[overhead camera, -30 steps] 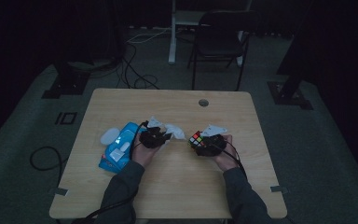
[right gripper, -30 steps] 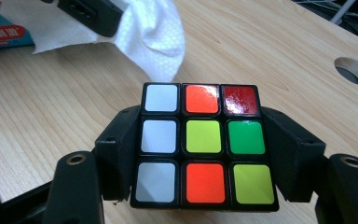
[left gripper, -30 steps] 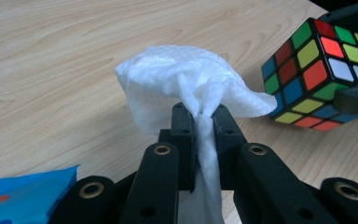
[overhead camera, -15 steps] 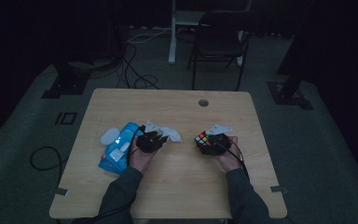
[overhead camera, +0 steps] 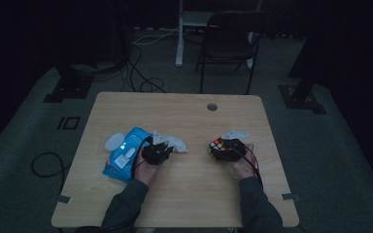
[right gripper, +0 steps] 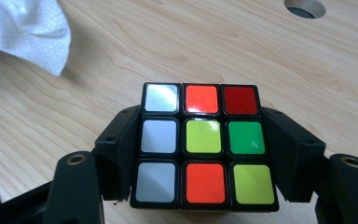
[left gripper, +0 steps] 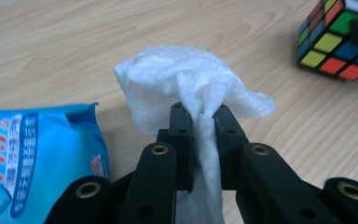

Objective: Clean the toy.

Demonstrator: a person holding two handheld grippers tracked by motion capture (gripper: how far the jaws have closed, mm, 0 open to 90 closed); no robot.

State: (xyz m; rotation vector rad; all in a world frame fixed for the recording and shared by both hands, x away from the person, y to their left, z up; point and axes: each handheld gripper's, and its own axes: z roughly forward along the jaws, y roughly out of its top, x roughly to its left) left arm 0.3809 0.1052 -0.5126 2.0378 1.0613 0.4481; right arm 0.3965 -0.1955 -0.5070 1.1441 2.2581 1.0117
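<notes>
My left gripper [left gripper: 200, 116] is shut on a white wet wipe [left gripper: 186, 79], which bunches up beyond the jaw tips. In the high view the same gripper [overhead camera: 161, 148] holds the wipe [overhead camera: 176, 143] just right of a blue wipes pack [overhead camera: 125, 155]. The pack [left gripper: 28, 149] lies at lower left in the left gripper view. My right gripper [right gripper: 200, 154] is shut on a scrambled puzzle cube [right gripper: 203, 140], one jaw on each side of it. In the high view that gripper [overhead camera: 226, 148] and the cube [overhead camera: 217, 144] sit at table right of centre.
The wooden table [overhead camera: 184, 116] has a cable hole [overhead camera: 212, 107] near its far edge. A small pale object [overhead camera: 113, 142] lies left of the pack. A dark chair [overhead camera: 228, 43] and floor cables [overhead camera: 141, 73] stand beyond the table.
The left gripper with the wipe drew back slightly left toward the pack. The right gripper carried the cube a little to the right, widening the gap between the two.
</notes>
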